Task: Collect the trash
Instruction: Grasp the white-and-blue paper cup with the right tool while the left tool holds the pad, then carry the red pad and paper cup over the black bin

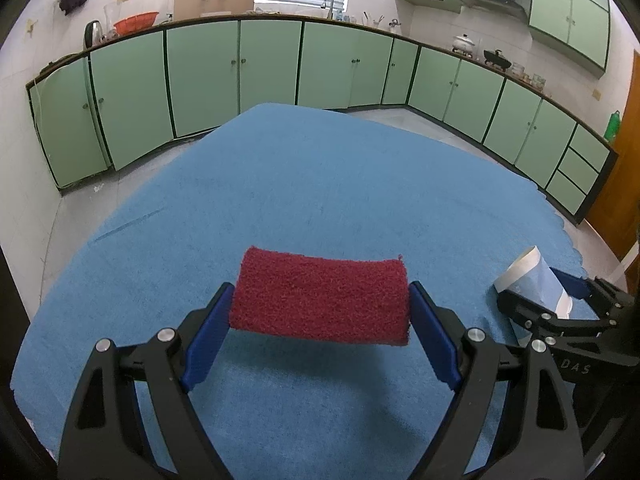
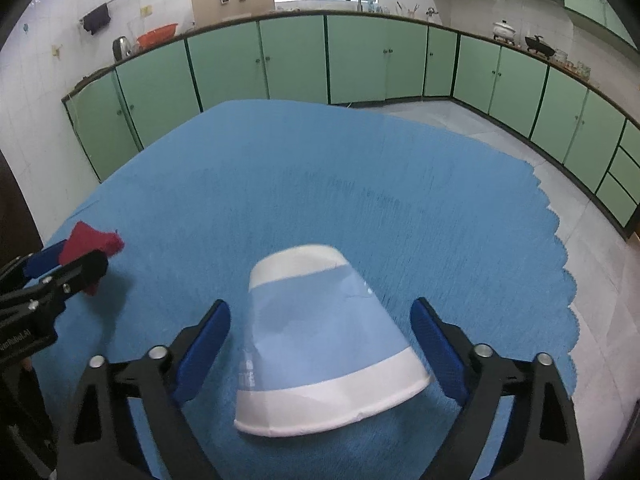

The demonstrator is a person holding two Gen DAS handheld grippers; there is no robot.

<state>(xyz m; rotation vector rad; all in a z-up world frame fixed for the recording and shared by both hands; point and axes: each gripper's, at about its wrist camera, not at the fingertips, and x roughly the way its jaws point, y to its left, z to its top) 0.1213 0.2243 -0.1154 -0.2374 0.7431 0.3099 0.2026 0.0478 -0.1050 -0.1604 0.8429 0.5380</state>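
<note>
A dark red scouring pad [image 1: 320,296] hangs a little above the blue table cloth [image 1: 312,184], with its shadow beneath it. My left gripper [image 1: 320,291] is shut on it, one blue pad against each end. To its right a blue and white paper cup [image 2: 320,344] lies on its side on the cloth, rim toward me. My right gripper [image 2: 320,306] straddles the cup with its jaws open, and a gap shows at the left pad. The left wrist view shows the cup [image 1: 528,276] in the right gripper [image 1: 532,292]. The right wrist view shows the pad [image 2: 90,238] in the left gripper [image 2: 74,258].
The cloth's ragged right edge [image 2: 560,248] drops to a pale tiled floor [image 2: 500,136]. Green cabinets [image 1: 272,64] line the far walls under a counter with a kettle [image 1: 93,34], an orange basket [image 1: 136,22] and pots. A wooden door [image 1: 624,168] stands at the right.
</note>
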